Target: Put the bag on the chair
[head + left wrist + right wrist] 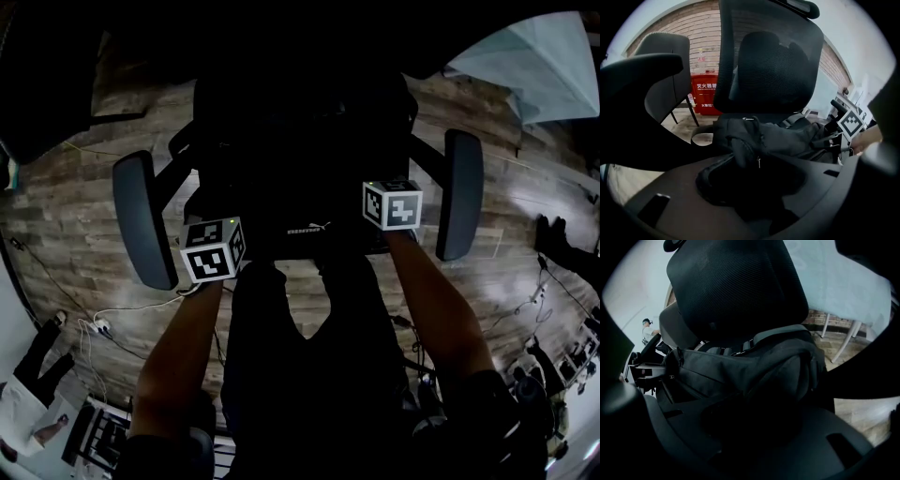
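The wooden floor [84, 234] fills most of the head view. On it stands a black office chair [768, 61] with a tall mesh back. It has two grey armrests [141, 217], one at each side. Behind it, in the left gripper view, there is a second chair [670, 47] in grey and a red cabinet [705, 91] against a brick wall.

The bag [740, 371] is black and soft, and it lies on the seat of the office chair. Its long side leans against the lower part of the mesh back, between the two armrests.

The person stands in front of the seat with both forearms [183, 347] stretched down to the bag, one gripper at each end of it. The left gripper [753, 178] has its jaws wide apart. A loop of the bag's strap [740, 157] lies between them, but the pads do not press on it. The right gripper [753, 414] has its jaws only partly apart, and the dark fabric of the bag's end is gathered between them, so it seems to hold the bag there.

The right gripper's marker cube [851, 123] shows at the far side of the bag. Some thin cables [103, 323] lie on the floor near the person's left side.
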`<state>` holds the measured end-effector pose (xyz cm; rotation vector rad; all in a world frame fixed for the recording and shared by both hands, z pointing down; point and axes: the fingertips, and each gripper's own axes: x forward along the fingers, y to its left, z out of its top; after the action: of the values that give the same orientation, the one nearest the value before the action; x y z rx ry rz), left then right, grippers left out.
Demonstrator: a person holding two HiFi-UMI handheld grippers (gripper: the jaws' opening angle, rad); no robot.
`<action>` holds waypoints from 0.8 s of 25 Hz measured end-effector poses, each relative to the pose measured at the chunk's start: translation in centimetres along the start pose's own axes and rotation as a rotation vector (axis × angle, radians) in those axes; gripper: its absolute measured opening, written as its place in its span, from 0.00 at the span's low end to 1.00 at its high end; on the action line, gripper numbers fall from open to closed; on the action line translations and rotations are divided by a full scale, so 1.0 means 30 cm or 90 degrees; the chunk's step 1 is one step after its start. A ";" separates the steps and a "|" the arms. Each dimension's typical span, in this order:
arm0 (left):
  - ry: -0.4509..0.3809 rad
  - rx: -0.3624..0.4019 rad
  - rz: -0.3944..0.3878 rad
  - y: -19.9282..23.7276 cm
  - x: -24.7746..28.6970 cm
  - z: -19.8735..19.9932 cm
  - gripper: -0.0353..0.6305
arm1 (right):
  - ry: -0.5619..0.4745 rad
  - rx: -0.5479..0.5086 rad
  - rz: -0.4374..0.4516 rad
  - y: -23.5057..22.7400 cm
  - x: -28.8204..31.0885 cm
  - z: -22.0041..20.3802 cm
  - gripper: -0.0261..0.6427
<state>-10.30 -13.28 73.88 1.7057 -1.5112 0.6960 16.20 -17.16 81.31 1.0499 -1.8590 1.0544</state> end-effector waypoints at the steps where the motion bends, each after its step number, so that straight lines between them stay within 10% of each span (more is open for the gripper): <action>1: -0.002 -0.004 0.004 0.004 -0.007 0.004 0.34 | 0.001 0.007 0.002 0.000 0.000 0.002 0.23; 20: -0.063 0.012 -0.019 -0.081 -0.282 0.190 0.34 | 0.070 0.064 -0.073 -0.006 -0.204 -0.027 0.44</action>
<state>-9.68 -12.91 63.43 1.7963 -1.5485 0.6193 18.91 -14.74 76.32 1.1187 -1.6536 1.1243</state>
